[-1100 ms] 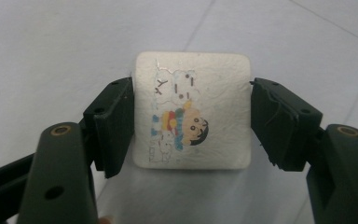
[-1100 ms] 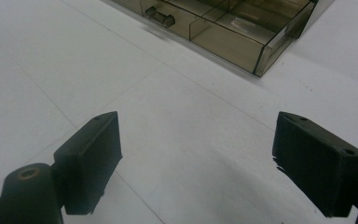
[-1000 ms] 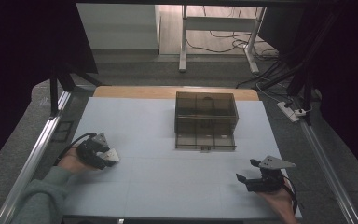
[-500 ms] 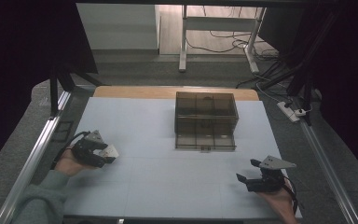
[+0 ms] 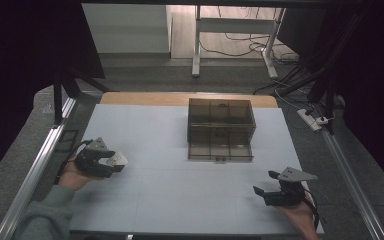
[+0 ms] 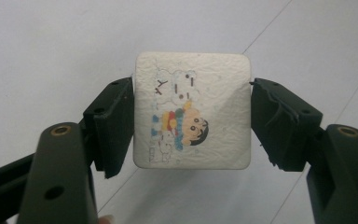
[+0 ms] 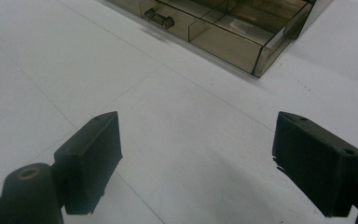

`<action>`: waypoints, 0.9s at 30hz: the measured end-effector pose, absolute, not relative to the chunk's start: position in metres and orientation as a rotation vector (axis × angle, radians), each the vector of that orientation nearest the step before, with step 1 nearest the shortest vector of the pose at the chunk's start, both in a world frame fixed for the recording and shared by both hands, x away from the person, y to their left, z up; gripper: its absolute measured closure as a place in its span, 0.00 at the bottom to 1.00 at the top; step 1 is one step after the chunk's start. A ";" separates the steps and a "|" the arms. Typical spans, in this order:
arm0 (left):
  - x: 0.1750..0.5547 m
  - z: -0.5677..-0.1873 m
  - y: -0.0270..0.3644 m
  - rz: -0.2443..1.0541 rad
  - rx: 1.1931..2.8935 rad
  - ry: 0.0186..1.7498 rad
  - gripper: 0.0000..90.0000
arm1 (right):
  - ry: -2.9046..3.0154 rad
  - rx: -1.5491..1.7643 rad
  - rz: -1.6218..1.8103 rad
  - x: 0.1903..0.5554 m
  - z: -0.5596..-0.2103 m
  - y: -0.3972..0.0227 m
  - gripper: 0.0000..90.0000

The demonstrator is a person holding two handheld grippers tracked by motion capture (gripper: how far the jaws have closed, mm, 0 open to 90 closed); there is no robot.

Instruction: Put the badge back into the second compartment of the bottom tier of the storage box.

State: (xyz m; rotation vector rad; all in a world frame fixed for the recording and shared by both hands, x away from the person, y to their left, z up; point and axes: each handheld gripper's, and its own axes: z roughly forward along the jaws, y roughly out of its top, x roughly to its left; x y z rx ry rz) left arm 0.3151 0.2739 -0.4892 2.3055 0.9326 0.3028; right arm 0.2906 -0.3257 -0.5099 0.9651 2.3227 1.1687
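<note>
White and faintly crinkled, the one square eraser (image 6: 192,111) sits clamped between the jaws of my left hand-held gripper (image 6: 192,121), both pads pressing its sides. I count one eraser, one smoky translucent drawer box (image 5: 221,129), two hand-held grippers and one pale worktop (image 5: 165,190).

The left gripper view gives me the eraser's face: a printed cartoon child with black hair and a striped scarf beside a pale outlined figure, with the worktop behind it. From the high view that print is too small to read; there the eraser (image 5: 116,159) is just a light patch at the tip of my left hand-held gripper (image 5: 111,162), near the worktop's left edge and well apart from the drawer box.

The high view places the box at the middle of the far half of the worktop. The right gripper view brings it (image 7: 223,28) closer: divided compartments and a small handle on a drawer front. My right hand-held gripper (image 7: 196,158) stands with its jaws wide and nothing between them, and sits at the near right corner (image 5: 264,192).

Against the earlier high view, my left hand with the eraser sits slightly farther up the worktop; my right has kept its place.
</note>
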 end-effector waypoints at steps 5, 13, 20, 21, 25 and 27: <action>0.312 -0.486 0.269 0.310 2.294 0.918 0.36 | 2.325 0.964 1.168 0.291 -0.510 -0.325 0.17; 0.311 -0.481 0.260 0.324 2.266 0.895 0.36 | 2.332 0.959 1.168 0.291 -0.510 -0.326 0.17; 0.311 -0.475 0.252 0.335 2.248 0.871 0.36 | 2.333 0.957 1.171 0.291 -0.510 -0.325 0.18; 0.311 -0.474 0.250 0.338 2.245 0.866 0.36 | 2.333 0.956 1.171 0.291 -0.510 -0.325 0.18; 0.311 -0.472 0.243 0.342 2.239 0.850 0.36 | 2.332 0.956 1.168 0.291 -0.510 -0.325 0.18; 0.312 -0.470 0.240 0.345 2.235 0.846 0.36 | 2.333 0.956 1.170 0.291 -0.510 -0.326 0.18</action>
